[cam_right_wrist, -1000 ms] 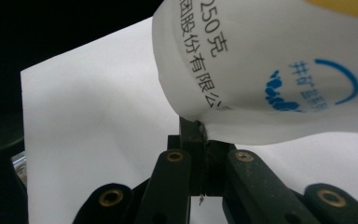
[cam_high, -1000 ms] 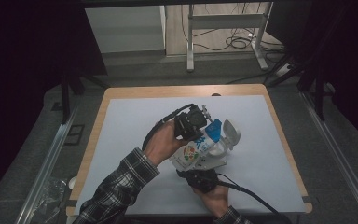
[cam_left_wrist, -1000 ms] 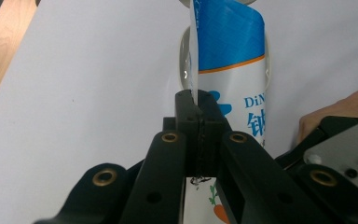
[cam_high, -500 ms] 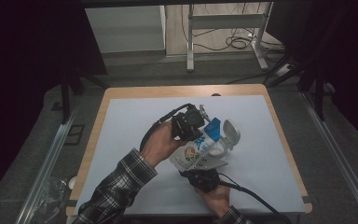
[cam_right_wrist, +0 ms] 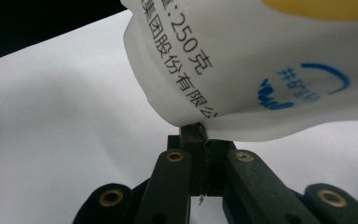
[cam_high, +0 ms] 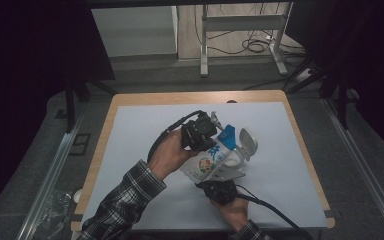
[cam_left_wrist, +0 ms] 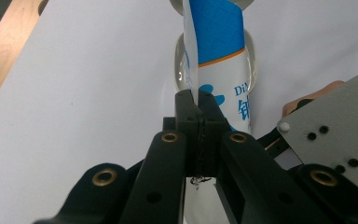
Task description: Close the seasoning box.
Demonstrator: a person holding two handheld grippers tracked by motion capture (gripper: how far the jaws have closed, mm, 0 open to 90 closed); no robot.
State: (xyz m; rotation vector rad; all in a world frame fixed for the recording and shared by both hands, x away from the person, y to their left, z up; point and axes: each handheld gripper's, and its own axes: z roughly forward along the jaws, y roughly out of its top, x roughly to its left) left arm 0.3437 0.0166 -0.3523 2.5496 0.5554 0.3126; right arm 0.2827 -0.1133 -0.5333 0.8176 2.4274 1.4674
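A white and blue printed pouch [cam_high: 211, 159] is held tilted above the white table mat [cam_high: 130, 150], stretched between both grippers. My left gripper [cam_high: 200, 134] is shut on the pouch's upper edge [cam_left_wrist: 196, 95], and the blue top [cam_left_wrist: 216, 32] points away from it. My right gripper [cam_high: 220, 189] is shut on the bottom seam [cam_right_wrist: 195, 130], with the pouch's white body [cam_right_wrist: 261, 60] bulging above the jaws. A clear container [cam_high: 241, 152] with an open flip lid [cam_high: 247, 140] lies under the pouch's top end; its rim [cam_left_wrist: 180, 70] shows behind the pouch.
The wooden table edge [cam_high: 105, 125] frames the mat on the left and back. Cables trail from both grippers across the mat [cam_high: 275, 212]. The right gripper's grey plate [cam_left_wrist: 335, 135] shows close to the left gripper's jaws. A metal stand [cam_high: 240, 35] is on the floor beyond the table.
The left gripper has drifted slightly to the left with the pouch's top edge. The right gripper and the container have stayed put.
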